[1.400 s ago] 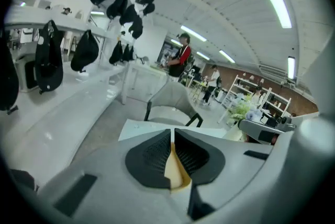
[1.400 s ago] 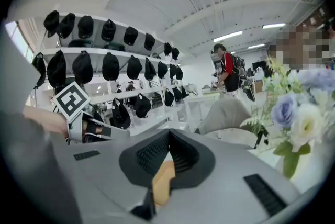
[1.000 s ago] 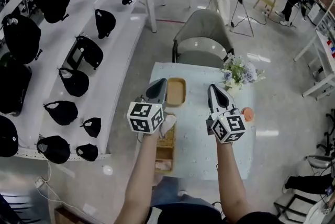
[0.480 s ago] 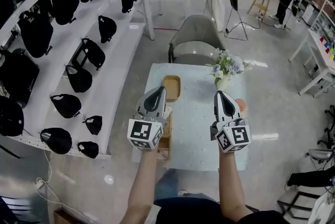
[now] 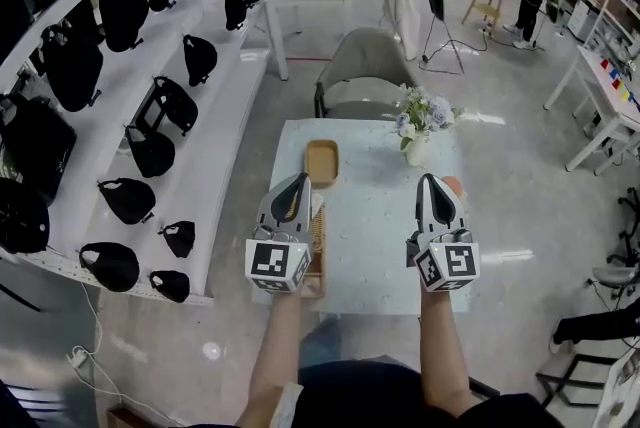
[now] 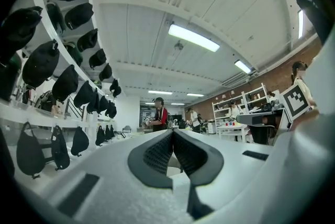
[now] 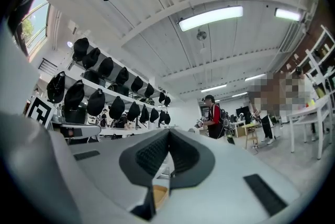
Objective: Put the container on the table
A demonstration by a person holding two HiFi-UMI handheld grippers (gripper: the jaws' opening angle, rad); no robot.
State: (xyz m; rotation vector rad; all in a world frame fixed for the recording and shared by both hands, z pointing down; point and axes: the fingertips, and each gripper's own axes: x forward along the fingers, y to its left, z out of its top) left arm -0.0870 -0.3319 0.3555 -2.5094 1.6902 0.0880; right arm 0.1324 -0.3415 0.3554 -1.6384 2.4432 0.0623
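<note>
A shallow tan container (image 5: 321,162) lies on the far left part of the pale table (image 5: 375,236). Nearer, at the table's left edge, a wicker basket (image 5: 318,238) is partly hidden behind my left gripper (image 5: 298,178). That gripper hangs shut and empty above the basket, short of the container. My right gripper (image 5: 432,178) is level with it over the table's right side, also shut and empty. In the left gripper view the left gripper (image 6: 171,134) points out into the room with its pads pressed together. The right gripper (image 7: 168,131) looks the same in the right gripper view.
A vase of flowers (image 5: 418,121) stands at the table's far right, with an orange object (image 5: 452,184) beside the right gripper. A grey chair (image 5: 365,66) sits beyond the table. White shelves with black caps (image 5: 150,151) run along the left. People stand at the back.
Both grippers have drawn back toward the near side of the table and stayed shut. The container now shows fully ahead of the left gripper. The view has pulled back.
</note>
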